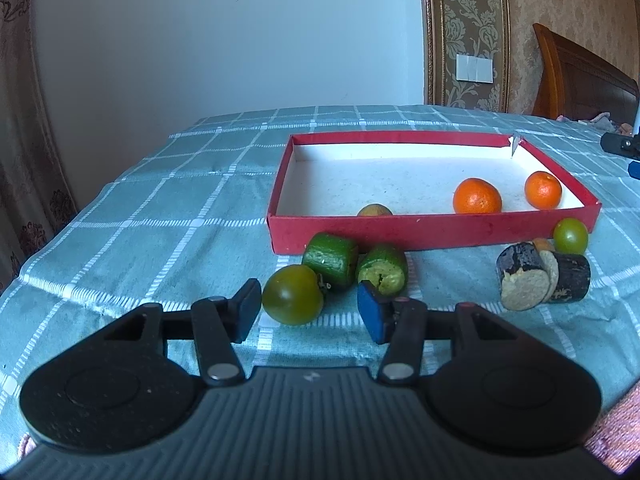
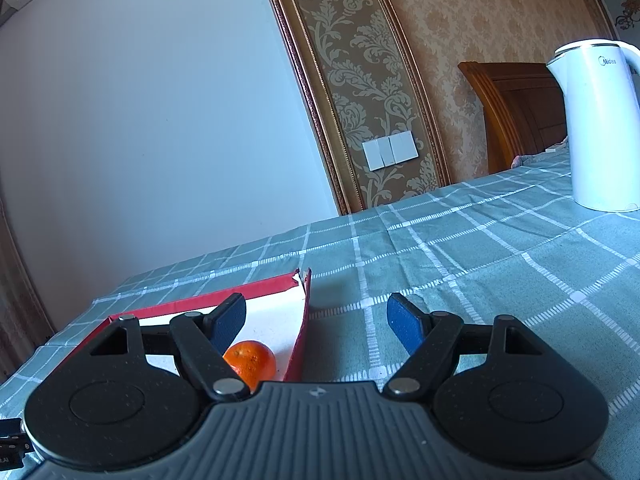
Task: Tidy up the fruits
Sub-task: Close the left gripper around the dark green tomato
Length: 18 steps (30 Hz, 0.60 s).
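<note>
A green tomato lies on the checked tablecloth just in front of the red tray, between the fingers of the left claw. Two cut green fruit pieces crowd right behind it, one touching the blue pad of the claw's other finger. In the tray already: two oranges and a small brownish fruit by the near wall. A smaller green tomato and dark-skinned cut pieces wait outside, off to the side.

The risk looks plain: the tomato sits off-centre, against one finger with a gap to the other, so a squeeze may roll it away or pinch the cut piece instead. A smooth round skin could also slip on the lift over the tray wall.

The left claw stands partly open, one pad touching or just beside the tomato, nothing pinched. The right claw is spread and empty, hovering over the tray's corner near an orange, a white kettle beyond.
</note>
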Available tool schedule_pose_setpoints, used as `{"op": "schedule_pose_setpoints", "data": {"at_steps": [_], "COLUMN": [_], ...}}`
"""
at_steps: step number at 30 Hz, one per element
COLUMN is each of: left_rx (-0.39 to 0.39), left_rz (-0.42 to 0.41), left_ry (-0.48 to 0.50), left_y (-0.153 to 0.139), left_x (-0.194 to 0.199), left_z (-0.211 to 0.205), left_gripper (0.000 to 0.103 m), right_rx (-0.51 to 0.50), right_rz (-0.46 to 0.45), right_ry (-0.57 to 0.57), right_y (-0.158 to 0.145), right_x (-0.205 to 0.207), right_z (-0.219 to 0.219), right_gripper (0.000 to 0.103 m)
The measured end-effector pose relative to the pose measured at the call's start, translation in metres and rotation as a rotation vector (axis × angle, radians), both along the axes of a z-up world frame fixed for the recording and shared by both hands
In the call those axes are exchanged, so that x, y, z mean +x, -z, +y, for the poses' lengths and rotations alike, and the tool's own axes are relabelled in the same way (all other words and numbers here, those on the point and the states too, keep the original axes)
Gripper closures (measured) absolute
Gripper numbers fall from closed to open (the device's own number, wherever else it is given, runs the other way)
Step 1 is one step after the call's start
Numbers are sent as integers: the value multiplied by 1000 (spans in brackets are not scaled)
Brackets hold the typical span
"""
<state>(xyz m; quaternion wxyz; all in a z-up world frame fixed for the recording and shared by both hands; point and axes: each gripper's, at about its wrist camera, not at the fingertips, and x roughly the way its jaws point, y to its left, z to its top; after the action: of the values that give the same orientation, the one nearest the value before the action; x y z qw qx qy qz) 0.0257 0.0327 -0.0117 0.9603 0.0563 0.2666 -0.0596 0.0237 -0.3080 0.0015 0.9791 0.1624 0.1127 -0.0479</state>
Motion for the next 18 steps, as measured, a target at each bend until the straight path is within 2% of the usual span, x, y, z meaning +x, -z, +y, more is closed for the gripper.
{"op": "schedule_pose_setpoints", "data": {"at_steps": [9, 11, 13, 18], "left_rx": [-21, -21, -22, -30], "left_rz": [54, 49, 42, 15], "left_ry": [-42, -41, -32, -44], "left_y": [3, 3, 4, 3], "left_x": [9, 9, 7, 2], "left_z": [4, 4, 4, 5], "left_gripper": [52, 56, 70, 71], "right_rx": [11, 13, 14, 14], "right_rz": [-1, -2, -2, 2], "right_ry": [6, 8, 9, 11], "right_y": [-1, -1, -1, 0], "right_x": [0, 0, 0, 1], "right_z": [-2, -2, -3, -3], "right_gripper": [26, 26, 26, 25]}}
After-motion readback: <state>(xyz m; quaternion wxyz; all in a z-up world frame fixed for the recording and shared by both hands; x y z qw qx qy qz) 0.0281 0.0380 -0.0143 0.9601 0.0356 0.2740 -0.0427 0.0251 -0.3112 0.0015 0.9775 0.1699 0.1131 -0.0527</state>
